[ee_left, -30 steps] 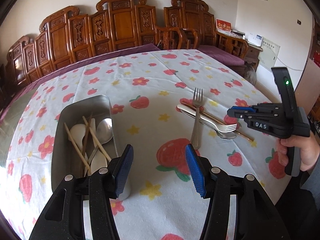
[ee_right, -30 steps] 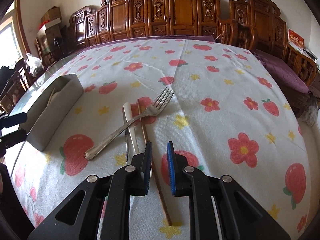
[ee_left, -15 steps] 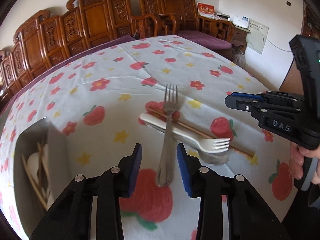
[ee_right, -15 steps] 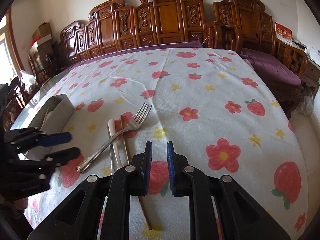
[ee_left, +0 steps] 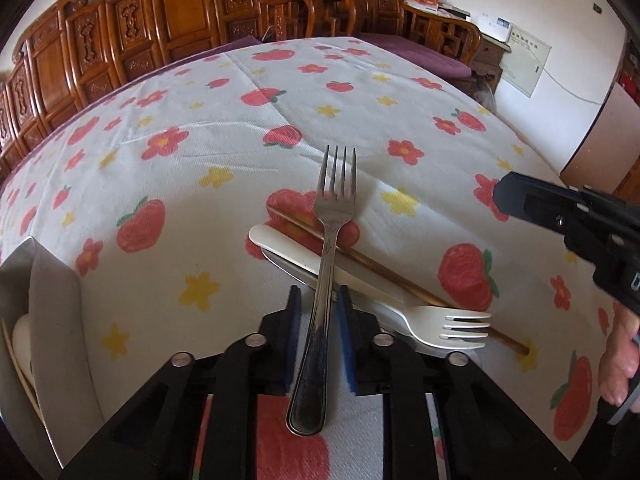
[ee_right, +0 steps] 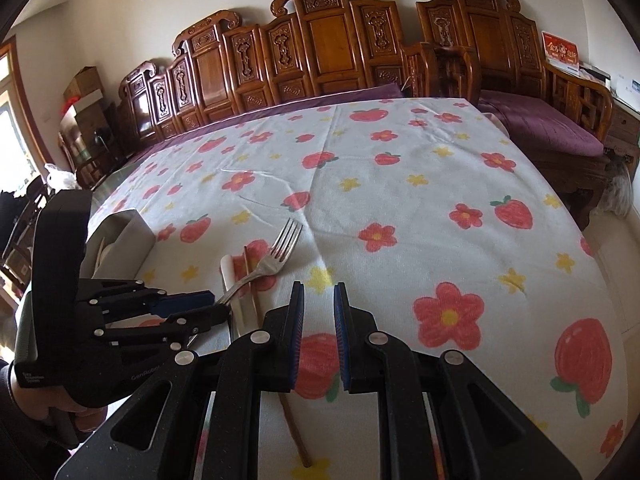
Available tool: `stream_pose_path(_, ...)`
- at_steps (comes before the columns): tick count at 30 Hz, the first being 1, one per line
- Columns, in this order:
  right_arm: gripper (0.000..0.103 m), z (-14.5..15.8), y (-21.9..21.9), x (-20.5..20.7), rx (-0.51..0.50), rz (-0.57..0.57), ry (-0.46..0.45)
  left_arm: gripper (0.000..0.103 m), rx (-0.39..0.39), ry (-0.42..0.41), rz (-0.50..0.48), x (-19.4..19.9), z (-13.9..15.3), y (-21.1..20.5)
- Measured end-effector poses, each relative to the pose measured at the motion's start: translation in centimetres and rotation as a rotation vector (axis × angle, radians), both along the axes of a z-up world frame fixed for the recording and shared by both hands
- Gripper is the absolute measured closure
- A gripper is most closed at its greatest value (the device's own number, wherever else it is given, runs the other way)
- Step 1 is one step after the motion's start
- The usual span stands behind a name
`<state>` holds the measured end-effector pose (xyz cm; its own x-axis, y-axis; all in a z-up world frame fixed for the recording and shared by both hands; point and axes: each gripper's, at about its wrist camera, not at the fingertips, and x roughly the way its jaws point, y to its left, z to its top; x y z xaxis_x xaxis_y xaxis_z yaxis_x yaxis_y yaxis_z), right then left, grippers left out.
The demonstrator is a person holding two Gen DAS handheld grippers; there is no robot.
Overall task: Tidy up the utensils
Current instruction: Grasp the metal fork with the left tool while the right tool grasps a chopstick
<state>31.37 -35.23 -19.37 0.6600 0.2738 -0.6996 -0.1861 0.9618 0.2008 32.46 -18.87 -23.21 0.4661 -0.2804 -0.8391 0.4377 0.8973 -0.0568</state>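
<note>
A metal fork (ee_left: 326, 260) lies on the flowered cloth, crossing a white plastic fork (ee_left: 440, 320), a wooden chopstick (ee_left: 380, 268) and a metal utensil (ee_left: 288, 266) half hidden beneath them. My left gripper (ee_left: 318, 294) straddles the metal fork's handle; its jaws are closing, and a sliver of cloth still shows beside the handle. The right wrist view shows that left gripper (ee_right: 218, 308) at the fork (ee_right: 276, 258). My right gripper (ee_right: 319, 286) hovers over the cloth just right of the pile. Its pads are a narrow gap apart with nothing between them.
A steel tray (ee_left: 52, 300) holding spoons and chopsticks stands at the left, also seen as the tray (ee_right: 128, 236) in the right wrist view. Carved wooden chairs (ee_right: 328, 40) line the far side. A person's hand (ee_left: 616, 360) holds the right gripper.
My left gripper swung from the tray over to the pile, came down over the metal fork's handle, and its jaws narrowed. The right gripper's jaws kept the same narrow gap.
</note>
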Motion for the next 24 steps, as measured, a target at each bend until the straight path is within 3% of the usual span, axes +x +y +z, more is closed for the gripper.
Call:
stream_pose_path(6,0.086,-0.2,0.1,0.0,-0.001,0.006,0.007,0.095,-0.009,0.007,-0.007,-0.4,0.4,0.0)
stream_pose_path(24,0.086,-2.8,3.4,1.2,-0.035,0.140,0.096,0.096,-0.064,-0.102,0.039,-3.3,5.8,3.5)
